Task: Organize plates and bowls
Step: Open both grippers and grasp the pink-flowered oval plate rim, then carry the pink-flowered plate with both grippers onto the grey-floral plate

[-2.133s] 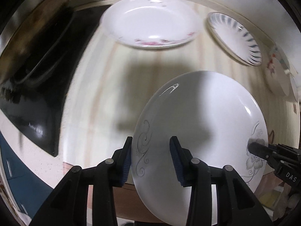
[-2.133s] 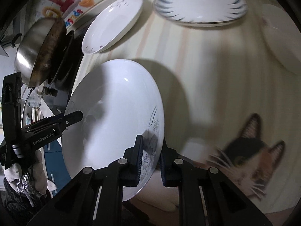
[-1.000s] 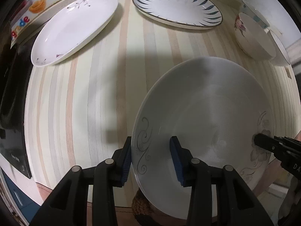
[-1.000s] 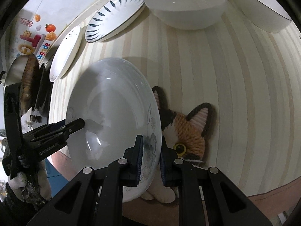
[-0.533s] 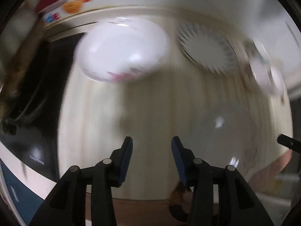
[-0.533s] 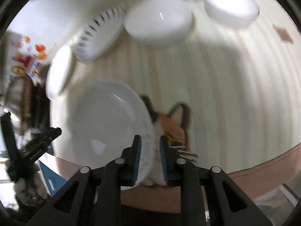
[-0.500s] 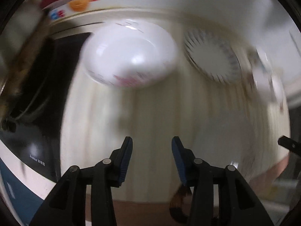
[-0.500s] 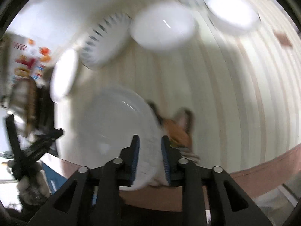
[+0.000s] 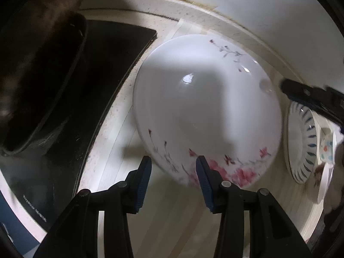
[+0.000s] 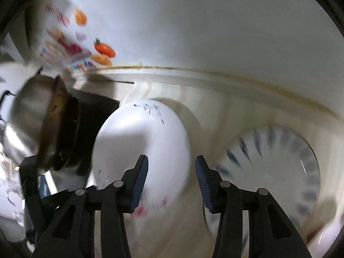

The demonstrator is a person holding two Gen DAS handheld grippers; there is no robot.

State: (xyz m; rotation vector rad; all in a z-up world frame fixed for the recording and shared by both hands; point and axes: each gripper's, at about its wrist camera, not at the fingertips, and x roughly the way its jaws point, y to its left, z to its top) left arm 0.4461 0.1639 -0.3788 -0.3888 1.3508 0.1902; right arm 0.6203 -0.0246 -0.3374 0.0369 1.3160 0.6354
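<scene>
A white plate with pink flowers (image 9: 206,111) lies on the striped counter near the back wall; it also shows in the right wrist view (image 10: 142,148). My left gripper (image 9: 173,167) is open, its fingers at the plate's near rim, one on each side of the rim edge. My right gripper (image 10: 169,169) is open and empty at the plate's right side; its tip (image 9: 305,92) shows at the plate's far right rim. A blue-striped plate (image 10: 275,167) lies to the right and also shows in the left wrist view (image 9: 301,144).
A black cooktop (image 9: 90,90) with a dark pan (image 9: 36,81) lies left of the flowered plate. A steel pot (image 10: 28,124) stands there too. The wall with fruit stickers (image 10: 103,51) is close behind. Small bowls (image 9: 329,150) sit at the far right.
Both grippers let go of the large white plate, which is out of view now. Both moved to the flowered plate at the back left, and the right gripper opened.
</scene>
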